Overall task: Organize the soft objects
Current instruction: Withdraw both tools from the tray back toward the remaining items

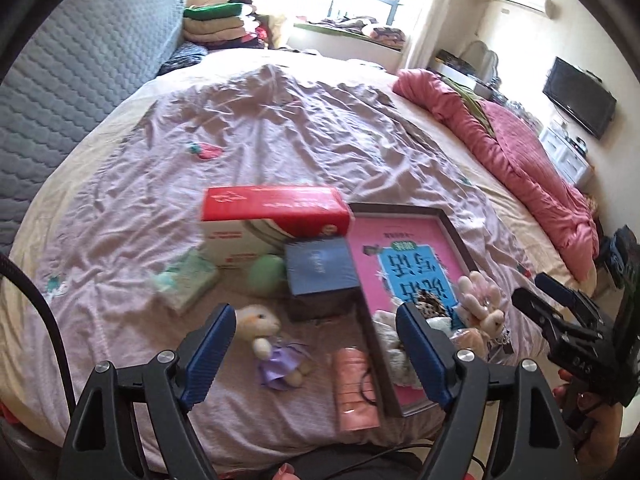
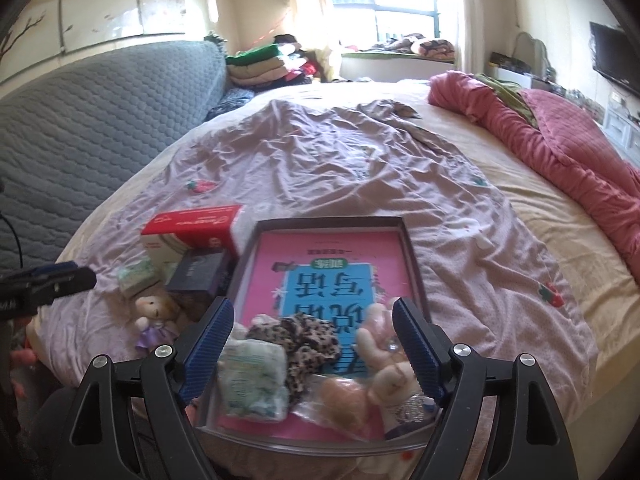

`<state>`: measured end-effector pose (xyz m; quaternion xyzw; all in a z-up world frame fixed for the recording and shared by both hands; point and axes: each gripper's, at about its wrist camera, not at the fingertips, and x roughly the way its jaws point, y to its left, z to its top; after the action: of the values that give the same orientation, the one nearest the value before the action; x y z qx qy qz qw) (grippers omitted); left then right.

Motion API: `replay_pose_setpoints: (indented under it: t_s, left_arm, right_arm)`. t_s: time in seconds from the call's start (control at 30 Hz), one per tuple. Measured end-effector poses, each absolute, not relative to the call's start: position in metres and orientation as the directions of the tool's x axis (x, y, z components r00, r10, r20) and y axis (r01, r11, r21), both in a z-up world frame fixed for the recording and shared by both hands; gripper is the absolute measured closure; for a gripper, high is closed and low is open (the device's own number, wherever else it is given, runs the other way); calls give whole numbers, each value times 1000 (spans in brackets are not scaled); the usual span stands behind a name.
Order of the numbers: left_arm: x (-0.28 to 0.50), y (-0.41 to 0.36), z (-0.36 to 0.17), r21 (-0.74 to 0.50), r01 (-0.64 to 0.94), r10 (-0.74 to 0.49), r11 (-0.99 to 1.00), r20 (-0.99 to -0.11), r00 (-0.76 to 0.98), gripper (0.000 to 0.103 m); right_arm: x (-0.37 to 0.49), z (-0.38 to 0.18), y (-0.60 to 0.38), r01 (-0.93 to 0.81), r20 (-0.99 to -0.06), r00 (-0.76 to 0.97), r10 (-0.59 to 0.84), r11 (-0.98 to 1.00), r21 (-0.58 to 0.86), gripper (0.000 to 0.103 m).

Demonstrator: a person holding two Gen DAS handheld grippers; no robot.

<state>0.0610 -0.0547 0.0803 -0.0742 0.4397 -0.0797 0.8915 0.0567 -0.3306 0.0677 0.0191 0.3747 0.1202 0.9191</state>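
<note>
While both tools hang released and empty, left tool [image 1: 316, 350] over the plush bunny in a purple dress [image 1: 272, 346] on the bedsheet, right tool [image 2: 314, 346] over the tray [image 2: 412, 248]. Bunny: light, squashy; pinch the torso. Right view alone shows the tray's leopard scrunchie [image 2: 300, 340]; left view alone the pink roll [image 1: 356, 388].

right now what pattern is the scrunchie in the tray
Leopard print, tan with dark spots; the scrunchie shows best in the right wrist view.

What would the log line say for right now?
left gripper: open, empty | right gripper: open, empty | tray: holds soft toys | plush doll: outside tray
</note>
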Motion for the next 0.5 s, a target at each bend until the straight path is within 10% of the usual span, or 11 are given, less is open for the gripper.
replay_pose_setpoints:
  t_s: [0.5]
  left_arm:
    - [52,14,81,-209,-34,-148,977,-787,598,21]
  right_arm:
    - [45,83,-247,-385,-695,607,386,907,168,20]
